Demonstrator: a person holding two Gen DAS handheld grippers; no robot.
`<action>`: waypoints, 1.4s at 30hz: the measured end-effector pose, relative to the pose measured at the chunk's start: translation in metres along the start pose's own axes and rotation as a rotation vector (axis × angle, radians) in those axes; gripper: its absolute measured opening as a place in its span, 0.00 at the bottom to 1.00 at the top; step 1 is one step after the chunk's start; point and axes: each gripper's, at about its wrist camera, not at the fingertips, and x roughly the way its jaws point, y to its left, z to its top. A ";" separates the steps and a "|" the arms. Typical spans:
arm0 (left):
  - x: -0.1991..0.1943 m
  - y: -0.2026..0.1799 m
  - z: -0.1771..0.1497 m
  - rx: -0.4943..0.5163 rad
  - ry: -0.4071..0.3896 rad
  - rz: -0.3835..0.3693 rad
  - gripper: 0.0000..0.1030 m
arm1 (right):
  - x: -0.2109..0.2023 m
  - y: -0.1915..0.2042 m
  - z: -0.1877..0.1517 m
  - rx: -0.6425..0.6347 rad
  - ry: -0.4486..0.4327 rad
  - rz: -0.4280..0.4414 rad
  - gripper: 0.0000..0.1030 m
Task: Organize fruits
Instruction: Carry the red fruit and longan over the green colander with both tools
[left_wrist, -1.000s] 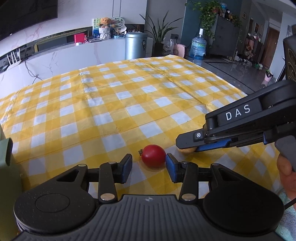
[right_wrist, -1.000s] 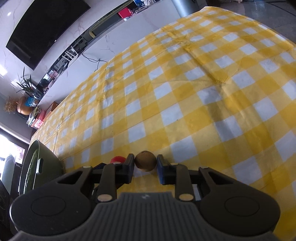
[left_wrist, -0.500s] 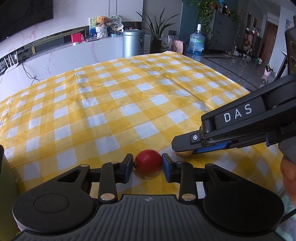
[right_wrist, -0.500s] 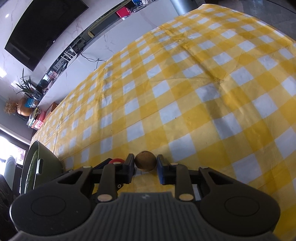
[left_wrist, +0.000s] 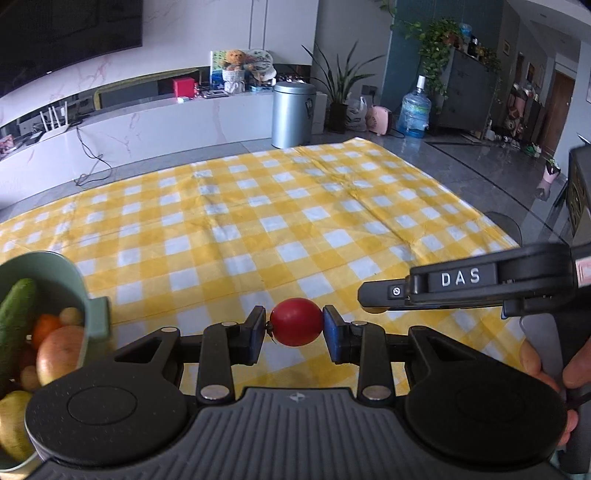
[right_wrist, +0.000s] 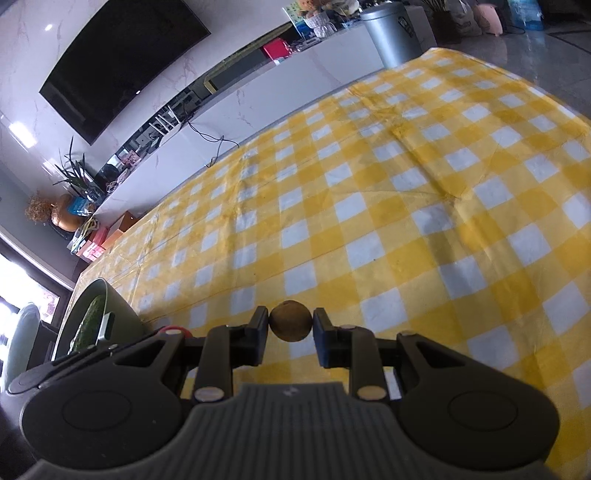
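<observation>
My left gripper (left_wrist: 294, 328) is shut on a red tomato (left_wrist: 295, 321) and holds it above the yellow checked cloth. My right gripper (right_wrist: 290, 326) is shut on a small brown round fruit (right_wrist: 290, 321), also lifted off the cloth. The right gripper shows from the side in the left wrist view (left_wrist: 373, 297), just right of the tomato. A green bowl (left_wrist: 79, 291) at the left holds a cucumber (left_wrist: 16, 310), an orange fruit, an apple and other fruits. The bowl also shows in the right wrist view (right_wrist: 122, 314), at the lower left.
The table wears a yellow and white checked cloth (left_wrist: 258, 221). Its far edge and right edge drop to a grey floor. A white counter, a metal bin (left_wrist: 293, 109) and a water bottle stand beyond the table.
My left gripper closed on the tomato and lifted it. Both grippers rose from the cloth with their fruit, and the green bowl came into the left wrist view.
</observation>
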 end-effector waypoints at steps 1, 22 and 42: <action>-0.006 0.002 0.002 -0.004 -0.003 0.011 0.36 | -0.004 0.004 -0.001 -0.021 -0.014 0.006 0.22; -0.090 0.098 0.004 -0.359 -0.060 0.072 0.36 | -0.023 0.143 -0.039 -0.415 -0.056 0.225 0.22; -0.063 0.174 -0.031 -0.545 0.020 0.096 0.36 | 0.058 0.221 -0.036 -0.893 0.029 0.197 0.21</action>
